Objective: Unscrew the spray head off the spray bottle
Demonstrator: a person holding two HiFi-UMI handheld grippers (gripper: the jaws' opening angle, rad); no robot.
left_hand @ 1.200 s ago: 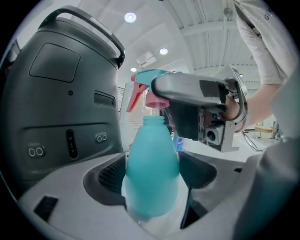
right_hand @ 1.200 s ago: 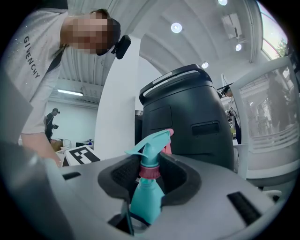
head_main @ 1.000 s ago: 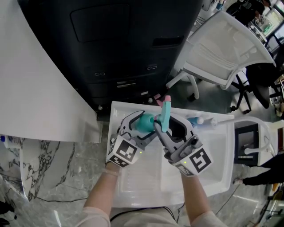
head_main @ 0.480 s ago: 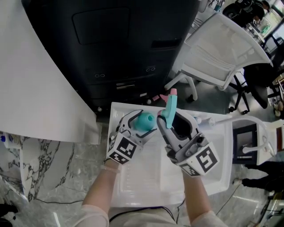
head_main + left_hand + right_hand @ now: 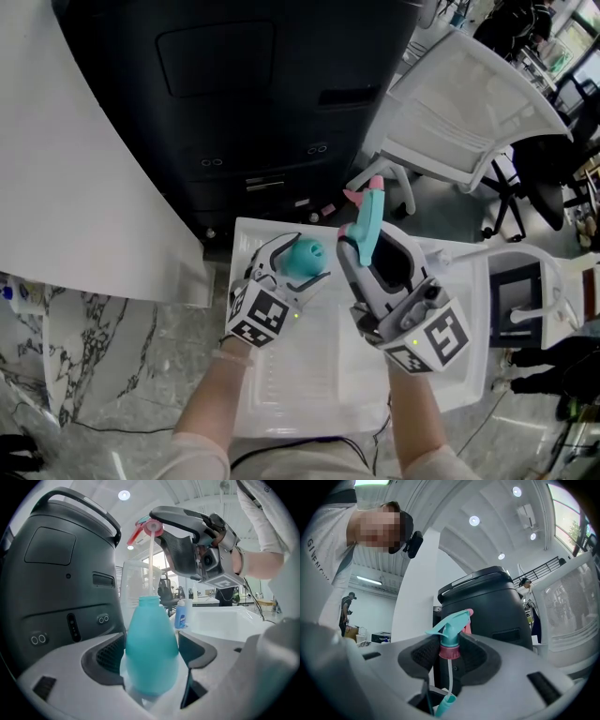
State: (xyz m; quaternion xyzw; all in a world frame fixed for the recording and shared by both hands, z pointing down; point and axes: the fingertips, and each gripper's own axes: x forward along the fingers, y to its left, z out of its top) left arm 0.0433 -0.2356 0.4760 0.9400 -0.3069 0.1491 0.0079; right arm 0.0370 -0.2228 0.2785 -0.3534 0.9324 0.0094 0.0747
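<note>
Left gripper (image 5: 298,257) is clamped on the body of the teal spray bottle (image 5: 151,648), which is above the white tray (image 5: 309,375). Right gripper (image 5: 362,246) is clamped on the spray head (image 5: 451,634) at its pink collar, raised above the bottle's open neck. Unscrewing looks done. The dip tube (image 5: 151,564) reaches down to the neck. Remaining: lift it clear.

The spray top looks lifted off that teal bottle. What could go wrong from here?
1. The thin dip tube under the spray head reaches down to the open neck of the spray bottle. Pulling the right tool sideways might bend the tube or tug the bottle.
2. The bottle sits uncapped in the left tool. Tilting it could spill whatever is inside, which I cannot see.
3. The tube might drip onto the white tray.
</note>
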